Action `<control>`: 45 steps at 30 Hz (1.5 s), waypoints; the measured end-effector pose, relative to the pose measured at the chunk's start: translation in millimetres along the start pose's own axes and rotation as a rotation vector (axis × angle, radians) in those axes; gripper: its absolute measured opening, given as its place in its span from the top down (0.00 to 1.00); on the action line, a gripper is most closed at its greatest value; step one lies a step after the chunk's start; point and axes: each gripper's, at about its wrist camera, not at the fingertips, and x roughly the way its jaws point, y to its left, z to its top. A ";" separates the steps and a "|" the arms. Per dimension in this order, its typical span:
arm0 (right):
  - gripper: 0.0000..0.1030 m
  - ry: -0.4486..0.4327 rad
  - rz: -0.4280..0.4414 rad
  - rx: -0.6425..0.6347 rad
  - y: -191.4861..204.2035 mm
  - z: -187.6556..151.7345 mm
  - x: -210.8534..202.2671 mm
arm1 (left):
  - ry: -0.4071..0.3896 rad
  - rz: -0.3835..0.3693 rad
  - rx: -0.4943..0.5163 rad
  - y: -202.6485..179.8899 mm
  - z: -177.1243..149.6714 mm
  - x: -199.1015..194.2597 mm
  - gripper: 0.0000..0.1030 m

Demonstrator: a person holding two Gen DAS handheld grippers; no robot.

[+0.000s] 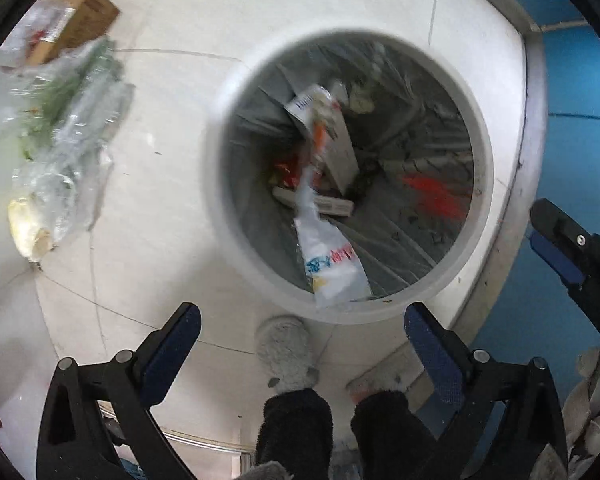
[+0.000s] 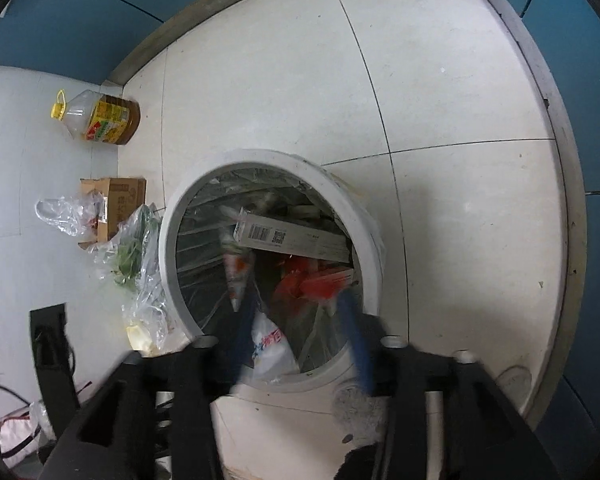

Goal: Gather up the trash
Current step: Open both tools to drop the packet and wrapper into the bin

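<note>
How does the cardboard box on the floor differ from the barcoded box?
The cardboard box is brown, open, and lies on the floor left of the bin. The barcoded box is white, long and flat, and lies inside the bin on other trash. Both are cardboard packaging.

Black plastic left claw (image 1: 302, 334) with triangular cut-outs, silver pivot screws, dark-blue textured pads (image 1: 172, 354). Black right claw (image 2: 296, 340), blurred blue pads. Below, fuzzy black socks (image 1: 296, 420), grey fluffy slippers (image 1: 286, 354).
</note>
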 end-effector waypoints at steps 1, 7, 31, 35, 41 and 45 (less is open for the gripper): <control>0.42 -0.008 -0.003 -0.004 0.9 -0.8 -5.2 | -0.020 0.012 -0.006 1.2 -1.0 -8.0 0.00; 0.04 -0.078 -0.140 -0.096 18.3 -10.9 -45.9 | -0.290 0.133 -0.041 19.1 -18.3 -84.9 0.00; 0.00 -0.277 -0.292 -0.358 95.4 -171.8 -420.2 | -0.513 0.119 0.021 -44.4 -217.8 -386.2 0.00; 0.00 -0.338 -0.274 -0.389 109.4 -194.2 -489.0 | -0.545 0.110 0.048 -58.4 -252.0 -427.6 0.00; 0.00 -0.388 -0.244 -0.430 121.9 -230.0 -566.4 | -0.584 0.072 0.061 -70.4 -298.1 -478.0 0.00; 0.00 -0.409 -0.202 -0.419 120.6 -248.1 -602.2 | -0.617 0.053 0.068 -76.7 -320.7 -502.9 0.00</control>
